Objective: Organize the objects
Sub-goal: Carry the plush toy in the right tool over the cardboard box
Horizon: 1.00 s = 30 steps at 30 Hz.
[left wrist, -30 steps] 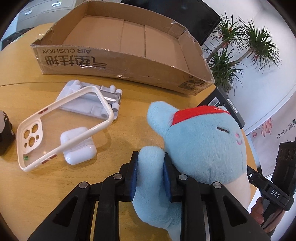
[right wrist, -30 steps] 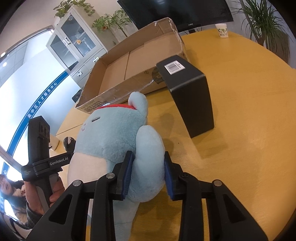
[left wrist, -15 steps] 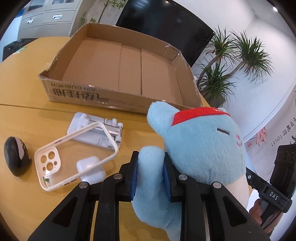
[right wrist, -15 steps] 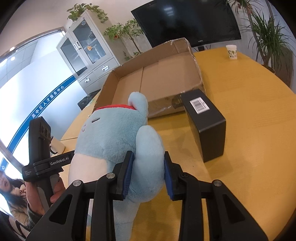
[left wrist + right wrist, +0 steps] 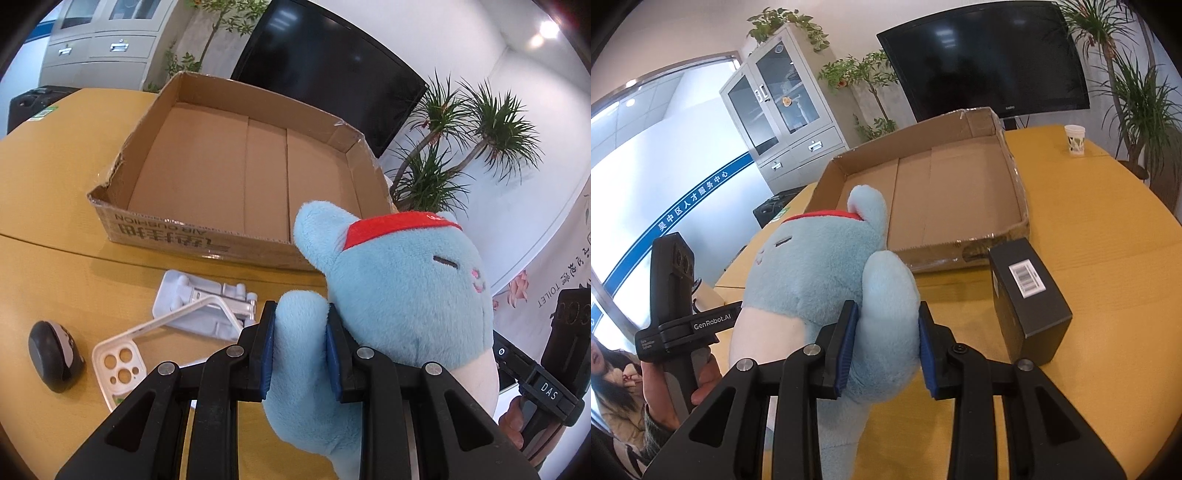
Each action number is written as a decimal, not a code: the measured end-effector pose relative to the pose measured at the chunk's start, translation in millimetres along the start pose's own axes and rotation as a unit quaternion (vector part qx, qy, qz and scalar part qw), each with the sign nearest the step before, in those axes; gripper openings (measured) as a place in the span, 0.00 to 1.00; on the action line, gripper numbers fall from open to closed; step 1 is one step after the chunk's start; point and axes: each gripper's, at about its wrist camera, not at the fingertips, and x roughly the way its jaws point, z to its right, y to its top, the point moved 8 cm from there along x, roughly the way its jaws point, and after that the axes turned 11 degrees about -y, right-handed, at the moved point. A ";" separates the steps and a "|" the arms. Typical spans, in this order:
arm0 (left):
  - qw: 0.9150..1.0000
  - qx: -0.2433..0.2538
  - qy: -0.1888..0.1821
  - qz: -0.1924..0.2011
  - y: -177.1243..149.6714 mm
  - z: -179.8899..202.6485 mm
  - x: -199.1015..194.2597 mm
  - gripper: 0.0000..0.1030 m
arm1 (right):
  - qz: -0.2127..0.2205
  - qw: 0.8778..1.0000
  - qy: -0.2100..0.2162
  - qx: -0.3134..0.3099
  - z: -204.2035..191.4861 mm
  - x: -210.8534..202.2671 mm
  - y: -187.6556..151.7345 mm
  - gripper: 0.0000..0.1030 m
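Note:
A light blue plush toy (image 5: 402, 291) with a red headband hangs above the wooden table, held from both sides. My left gripper (image 5: 300, 350) is shut on one of its arms. My right gripper (image 5: 886, 345) is shut on the other arm of the plush toy (image 5: 820, 262). Beyond the toy lies a shallow, empty cardboard box (image 5: 236, 173), also seen in the right wrist view as the cardboard box (image 5: 942, 192). Each wrist view shows the other gripper's handle in a person's hand at the frame's edge.
On the table (image 5: 55, 266) lie a white phone case (image 5: 122, 362), a white folding stand (image 5: 199, 306) and a black mouse (image 5: 51, 354). A black carton (image 5: 1027, 299) stands right of the toy, a paper cup (image 5: 1075, 140) farther back. A person sits at the left.
Both grippers have risen with the plush toy, so the table and its objects look lower and smaller. The box now shows its whole floor. The grips have not changed.

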 end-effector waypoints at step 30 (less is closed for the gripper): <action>0.997 0.014 0.036 0.066 129.6 -41.2 20.7 0.19 | 0.071 0.996 0.008 -0.052 -44.4 64.0 110.4 0.28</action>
